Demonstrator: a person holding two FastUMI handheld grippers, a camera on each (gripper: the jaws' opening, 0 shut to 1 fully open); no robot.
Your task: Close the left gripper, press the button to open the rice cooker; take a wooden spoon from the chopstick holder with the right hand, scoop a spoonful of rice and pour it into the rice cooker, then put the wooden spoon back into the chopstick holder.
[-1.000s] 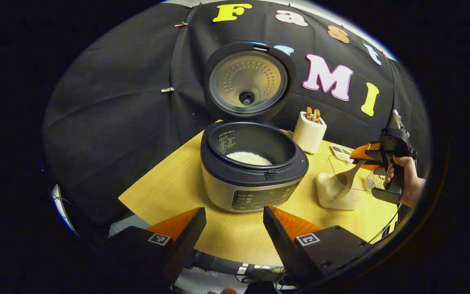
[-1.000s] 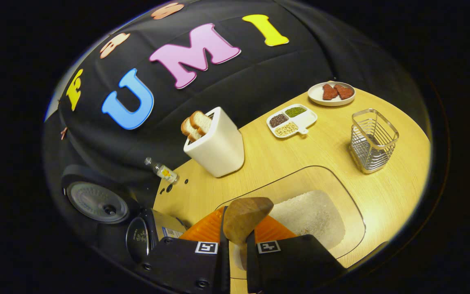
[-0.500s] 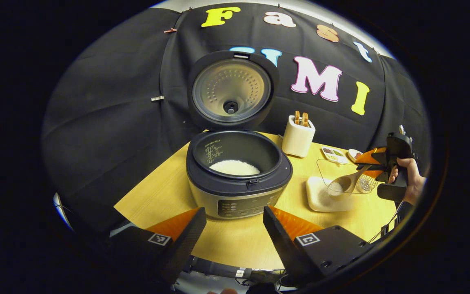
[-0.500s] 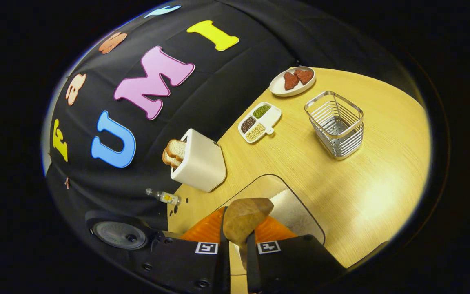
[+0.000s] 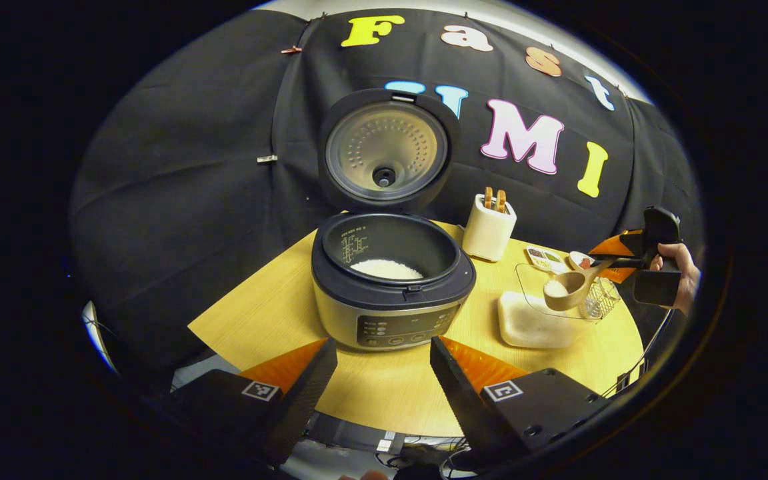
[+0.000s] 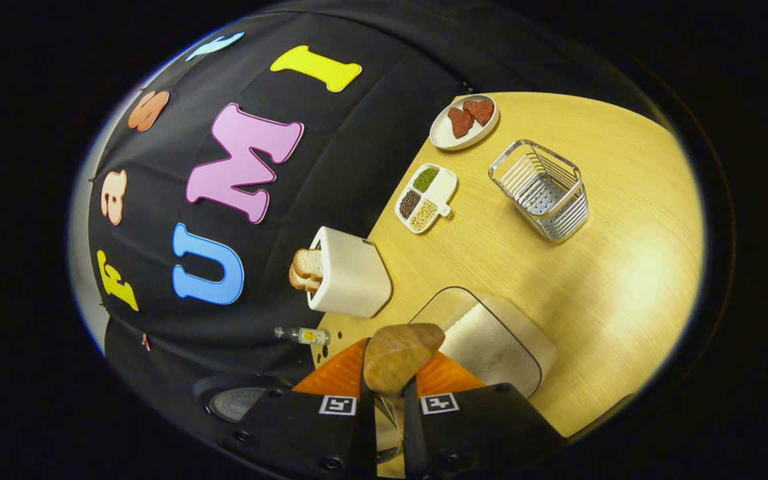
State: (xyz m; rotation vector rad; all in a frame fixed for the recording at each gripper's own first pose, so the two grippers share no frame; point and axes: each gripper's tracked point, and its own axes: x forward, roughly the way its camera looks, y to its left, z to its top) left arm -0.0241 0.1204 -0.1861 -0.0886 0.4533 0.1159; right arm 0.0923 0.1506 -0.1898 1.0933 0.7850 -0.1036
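The rice cooker (image 5: 391,300) stands open on the table, its lid (image 5: 384,150) upright and white rice (image 5: 386,269) in the pot. My left gripper (image 5: 383,343) hovers open in front of it, holding nothing. To the right, my right gripper (image 5: 617,257) is shut on the wooden spoon (image 5: 574,287), whose bowl carries rice above the clear rice container (image 5: 534,320). In the right gripper view the spoon's handle (image 6: 401,357) is clamped in my right gripper (image 6: 389,377), above the rice container (image 6: 491,340). The wire chopstick holder (image 6: 544,190) stands empty.
A white toaster (image 6: 347,273) with bread slices sits by the wall, a small bottle (image 6: 304,335) beside it. A divided dish (image 6: 426,198) of beans and a plate (image 6: 464,120) lie behind the holder. The cooker's lid (image 6: 237,400) shows at lower left.
My right gripper lifted the spoon out of the rice container with rice in its bowl and rolled. The left gripper drew back slightly from the cooker and stayed open.
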